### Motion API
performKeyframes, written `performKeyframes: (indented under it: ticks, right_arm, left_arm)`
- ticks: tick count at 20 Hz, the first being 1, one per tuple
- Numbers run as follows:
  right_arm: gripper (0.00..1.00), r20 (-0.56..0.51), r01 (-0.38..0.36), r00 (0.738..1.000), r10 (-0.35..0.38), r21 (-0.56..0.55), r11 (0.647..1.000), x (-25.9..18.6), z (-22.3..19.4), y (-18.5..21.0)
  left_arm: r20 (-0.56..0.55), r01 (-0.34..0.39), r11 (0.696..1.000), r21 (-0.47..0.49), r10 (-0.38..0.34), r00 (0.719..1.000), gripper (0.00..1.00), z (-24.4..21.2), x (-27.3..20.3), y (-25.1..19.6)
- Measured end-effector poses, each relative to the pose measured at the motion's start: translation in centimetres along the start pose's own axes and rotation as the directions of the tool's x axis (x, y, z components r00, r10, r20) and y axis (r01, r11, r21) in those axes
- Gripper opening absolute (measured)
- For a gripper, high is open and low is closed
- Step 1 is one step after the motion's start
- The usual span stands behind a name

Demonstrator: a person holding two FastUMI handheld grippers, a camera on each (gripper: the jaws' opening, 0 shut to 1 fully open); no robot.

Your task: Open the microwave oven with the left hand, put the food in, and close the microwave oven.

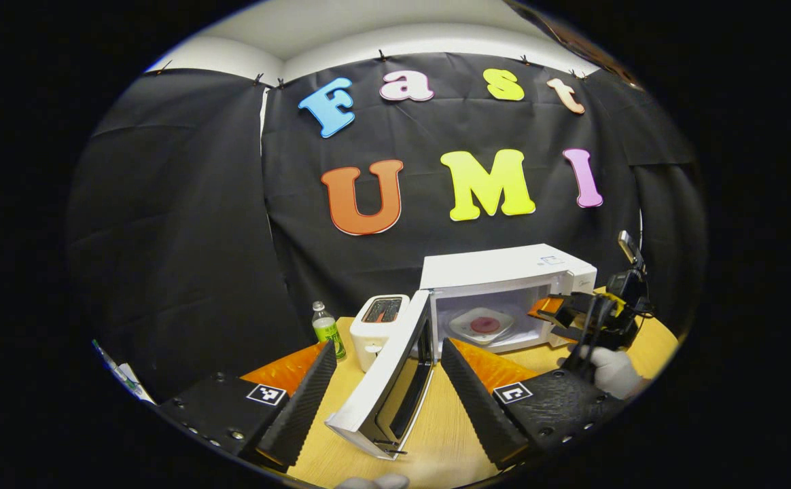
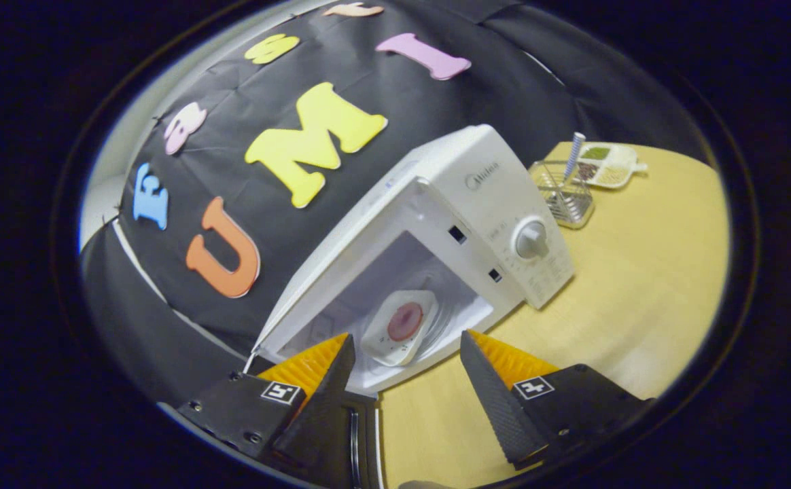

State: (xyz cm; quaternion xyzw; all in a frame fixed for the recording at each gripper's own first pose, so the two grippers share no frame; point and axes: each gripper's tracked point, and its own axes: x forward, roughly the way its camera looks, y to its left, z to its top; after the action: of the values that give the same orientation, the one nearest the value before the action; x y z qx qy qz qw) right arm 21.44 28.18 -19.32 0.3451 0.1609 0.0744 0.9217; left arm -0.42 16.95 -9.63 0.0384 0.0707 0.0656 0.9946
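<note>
Left gripper view
- The left gripper [image 1: 389,380] hovers over the worktop [image 1: 436,435] with its jaws released, wide apart and grasping nothing.
- The microwave door [image 1: 385,380] stands swung open between the jaws, its free edge toward the camera; I cannot tell whether either finger touches it.
- The microwave [image 1: 504,278] sits toward the worktop's far edge, cavity open, with a plate [image 1: 482,324] of food [image 1: 484,323] lying inside on the cavity floor.
- A toaster [image 1: 378,329] stands just beside the microwave on its left, and a small bottle [image 1: 328,330] with a green label stands near the toaster, farther left, by the worktop's far left edge.
- The right gripper [image 1: 558,312] reaches toward the right side of the microwave's opening, held by a gloved hand [image 1: 609,370] near the worktop's right edge; whether its jaws are apart cannot be told here.

Right gripper view
- The right gripper's [image 2: 406,370] jaws are released, spread apart and holding nothing, just in front of the open cavity.
- The plate [image 2: 399,329] with the food [image 2: 405,321] lies inside the microwave [image 2: 477,197], between and beyond the fingertips, apart from them.
- A round knob [image 2: 531,239] sits on the microwave's control panel.
- A wire rack [image 2: 562,193] holding a striped stick stands near the worktop's [image 2: 640,285] far corner, with a divided tray [image 2: 606,164] just behind it.
</note>
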Motion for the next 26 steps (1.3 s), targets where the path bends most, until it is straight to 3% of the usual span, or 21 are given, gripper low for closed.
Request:
performKeyframes:
  ticks: [3, 6, 10, 14, 15, 16, 17, 18, 19, 22, 23, 24, 25, 26]
  right_arm:
    - [1.00, 0.018, 0.005, 1.000, -0.001, -0.199, 0.980, -5.3, 3.6, -0.1]
    - [1.00, 0.054, 0.041, 0.998, -0.024, -0.354, 0.934, -10.8, 7.5, -1.1]
    - [1.00, 0.152, 0.118, 0.987, -0.058, -0.425, 0.898, -17.5, 13.4, -2.9]
    - [1.00, 0.216, 0.210, 0.969, -0.121, -0.458, 0.864, -22.1, 16.7, -5.0]
    - [0.90, 0.227, 0.221, 0.966, -0.127, -0.455, 0.863, -22.9, 17.4, -5.2]
    - [1.00, 0.238, 0.231, 0.962, -0.134, -0.450, 0.863, -23.6, 18.0, -5.3]
    - [1.00, 0.250, 0.238, 0.959, -0.135, -0.448, 0.862, -24.4, 18.5, -5.3]
    - [0.89, 0.253, 0.241, 0.958, -0.136, -0.451, 0.859, -24.7, 18.9, -5.4]
    - [1.00, 0.249, 0.237, 0.959, -0.132, -0.456, 0.858, -25.0, 19.0, -5.2]
    - [1.00, 0.239, 0.232, 0.962, -0.131, -0.468, 0.853, -25.5, 19.1, -4.8]
    - [1.00, 0.237, 0.228, 0.963, -0.127, -0.470, 0.853, -25.6, 19.1, -4.5]
    - [1.00, 0.228, 0.218, 0.966, -0.122, -0.466, 0.857, -25.4, 18.8, -4.2]
    - [1.00, 0.222, 0.209, 0.968, -0.117, -0.457, 0.865, -25.6, 18.7, -4.0]
    - [1.00, 0.216, 0.208, 0.969, -0.119, -0.451, 0.868, -25.7, 18.7, -4.0]
  left_arm:
    - [0.036, -0.011, 1.000, 0.020, 0.011, 0.999, 0.95, 1.4, 0.1, 1.9]
    - [0.085, -0.025, 0.999, 0.031, 0.022, 0.996, 0.95, 2.4, 0.4, 3.9]
    - [0.102, -0.068, 0.998, 0.012, 0.066, 0.993, 0.95, 1.9, 0.6, 7.3]
    - [0.083, -0.121, 0.992, -0.027, 0.122, 0.989, 0.95, -0.6, 0.5, 10.5]
    - [0.070, -0.140, 0.990, -0.036, 0.142, 0.987, 0.95, -1.5, 0.6, 11.4]
    - [0.050, -0.151, 0.987, -0.047, 0.153, 0.987, 0.95, -2.7, 0.8, 12.2]
    - [0.037, -0.159, 0.986, -0.052, 0.161, 0.986, 0.95, -3.7, 1.1, 12.7]
    - [0.019, -0.168, 0.984, -0.058, 0.170, 0.985, 0.95, -4.8, 1.2, 13.4]
    - [-0.005, -0.184, 0.981, -0.069, 0.184, 0.983, 0.95, -5.9, 1.3, 14.2]
    - [-0.069, -0.220, 0.969, -0.114, 0.213, 0.974, 0.95, -8.8, 1.6, 15.5]
    - [-0.090, -0.218, 0.969, -0.119, 0.208, 0.974, 0.90, -9.7, 1.8, 15.3]
    - [-0.105, -0.220, 0.969, -0.111, 0.209, 0.972, 0.75, -10.5, 1.9, 15.2]
    - [-0.111, -0.265, 0.961, -0.083, 0.255, 0.961, 0.50, -11.0, 1.7, 16.2]
    - [-0.115, -0.254, 0.964, -0.074, 0.245, 0.963, 0.26, -11.5, 2.0, 16.1]
